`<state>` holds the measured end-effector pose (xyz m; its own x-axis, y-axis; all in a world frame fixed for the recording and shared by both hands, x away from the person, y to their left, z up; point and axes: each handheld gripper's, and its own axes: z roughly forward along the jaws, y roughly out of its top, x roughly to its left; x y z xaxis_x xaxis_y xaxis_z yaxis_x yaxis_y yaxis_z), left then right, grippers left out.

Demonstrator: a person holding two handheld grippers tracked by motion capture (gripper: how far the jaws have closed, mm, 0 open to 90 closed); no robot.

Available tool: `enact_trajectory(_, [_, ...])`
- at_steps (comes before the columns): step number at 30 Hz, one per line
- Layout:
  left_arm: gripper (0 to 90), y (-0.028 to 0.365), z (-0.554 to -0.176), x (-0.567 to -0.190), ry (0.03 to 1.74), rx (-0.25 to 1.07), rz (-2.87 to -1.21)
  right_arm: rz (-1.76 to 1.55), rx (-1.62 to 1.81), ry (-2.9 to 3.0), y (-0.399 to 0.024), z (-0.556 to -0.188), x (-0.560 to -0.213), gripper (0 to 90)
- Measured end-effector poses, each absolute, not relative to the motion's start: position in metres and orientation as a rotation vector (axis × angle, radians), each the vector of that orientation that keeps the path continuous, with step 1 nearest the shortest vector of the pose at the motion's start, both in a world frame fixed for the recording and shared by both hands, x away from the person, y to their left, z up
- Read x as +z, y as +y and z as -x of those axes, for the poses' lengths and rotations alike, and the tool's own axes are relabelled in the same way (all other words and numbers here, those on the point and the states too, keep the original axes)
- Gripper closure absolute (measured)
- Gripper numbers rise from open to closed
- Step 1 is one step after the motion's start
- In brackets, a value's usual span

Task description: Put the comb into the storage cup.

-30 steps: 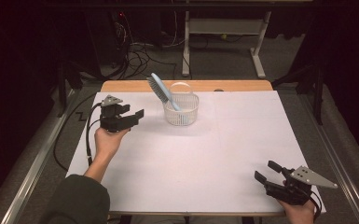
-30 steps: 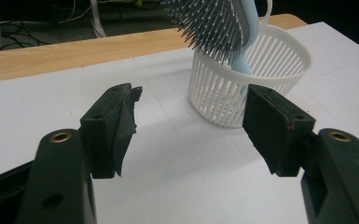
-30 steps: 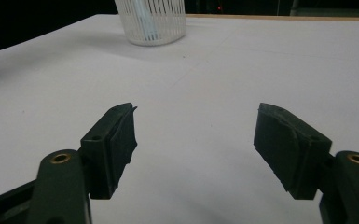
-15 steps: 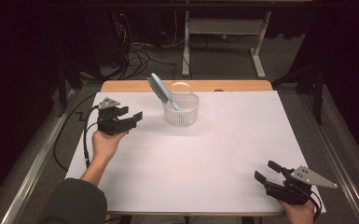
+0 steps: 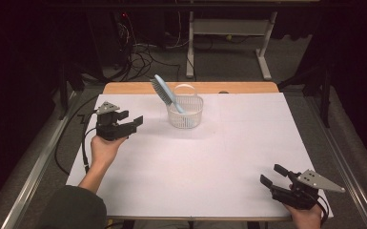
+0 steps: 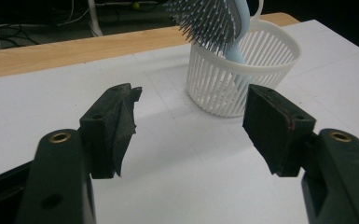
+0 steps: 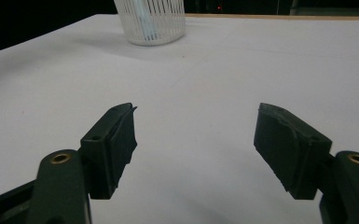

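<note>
A white slatted basket [image 5: 186, 112] stands at the far middle of the white table, with a light blue hairbrush [image 5: 166, 92] leaning out of it, bristle head up and to the left. My left gripper [image 5: 132, 121] hovers left of the basket, open and empty, jaws pointing toward it. In the left gripper view the basket [image 6: 242, 74] and the hairbrush [image 6: 214, 18] sit just beyond the fingertips. My right gripper [image 5: 272, 175] rests near the front right corner, open with nothing between its jaws. The basket [image 7: 151, 21] is far off in the right gripper view.
The white table top [image 5: 209, 157] has a bare wooden strip [image 5: 124, 88] along its far edge. Cables [image 5: 138, 57] and a desk frame [image 5: 229, 33] lie on the floor beyond. A black cable [image 5: 74, 143] trails off the table's left side.
My left gripper has drifted slightly toward me and to the left. The right gripper, basket and hairbrush have stayed put.
</note>
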<state>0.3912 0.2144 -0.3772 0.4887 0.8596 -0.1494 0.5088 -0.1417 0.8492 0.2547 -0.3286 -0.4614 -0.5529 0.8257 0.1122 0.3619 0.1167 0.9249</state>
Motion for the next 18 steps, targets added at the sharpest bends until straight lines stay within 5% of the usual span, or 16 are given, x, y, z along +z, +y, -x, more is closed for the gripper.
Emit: enact_trajectory(18, [33.5,0.216,-0.379,-0.378,1.126,0.461,-1.799,-1.149,1.427,1.967,-0.329,-0.255,-0.461,29.9])
